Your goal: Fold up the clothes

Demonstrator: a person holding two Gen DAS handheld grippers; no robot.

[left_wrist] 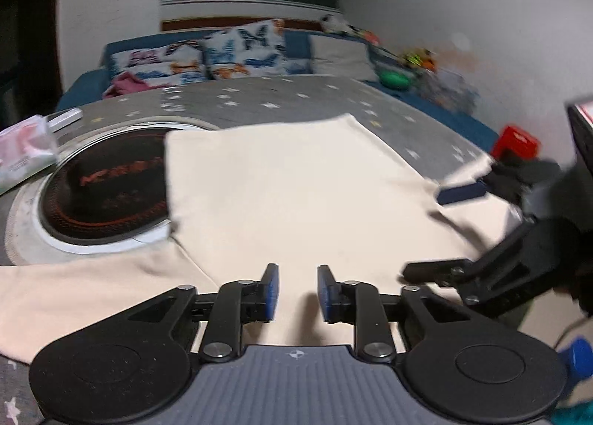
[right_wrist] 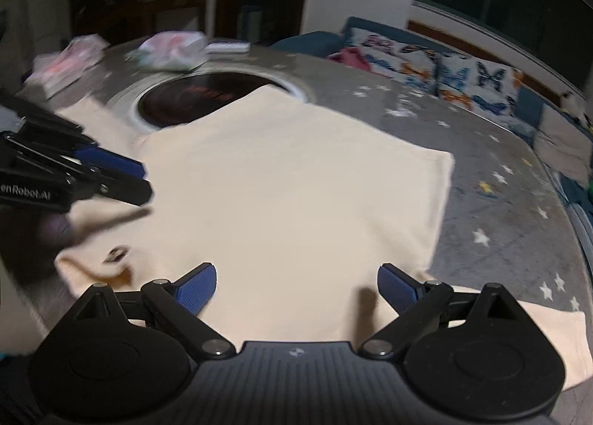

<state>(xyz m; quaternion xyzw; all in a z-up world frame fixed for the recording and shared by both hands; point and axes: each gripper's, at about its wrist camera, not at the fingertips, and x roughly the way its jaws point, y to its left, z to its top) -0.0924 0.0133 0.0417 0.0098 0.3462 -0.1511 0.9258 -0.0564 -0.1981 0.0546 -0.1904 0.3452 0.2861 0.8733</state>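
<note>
A cream T-shirt (left_wrist: 296,195) (right_wrist: 289,184) lies folded flat on a grey table cover with stars (left_wrist: 296,99) (right_wrist: 500,239). Its far corner overlaps a round black cooktop (left_wrist: 103,188) (right_wrist: 192,95). My left gripper (left_wrist: 296,291) hovers over the shirt's near edge, its blue pads a little apart with nothing between them; in the right wrist view it (right_wrist: 142,178) comes in from the left. My right gripper (right_wrist: 296,284) stands wide open over the near part of the shirt, holding nothing. The left wrist view shows it (left_wrist: 422,236) over the shirt's right side.
Plastic-wrapped packets (left_wrist: 22,150) (right_wrist: 170,47) and a small white box (right_wrist: 228,47) lie beyond the cooktop. A red box (left_wrist: 515,141) stands at the table's right edge. A blue sofa with butterfly cushions (left_wrist: 241,50) (right_wrist: 463,76) runs behind the table.
</note>
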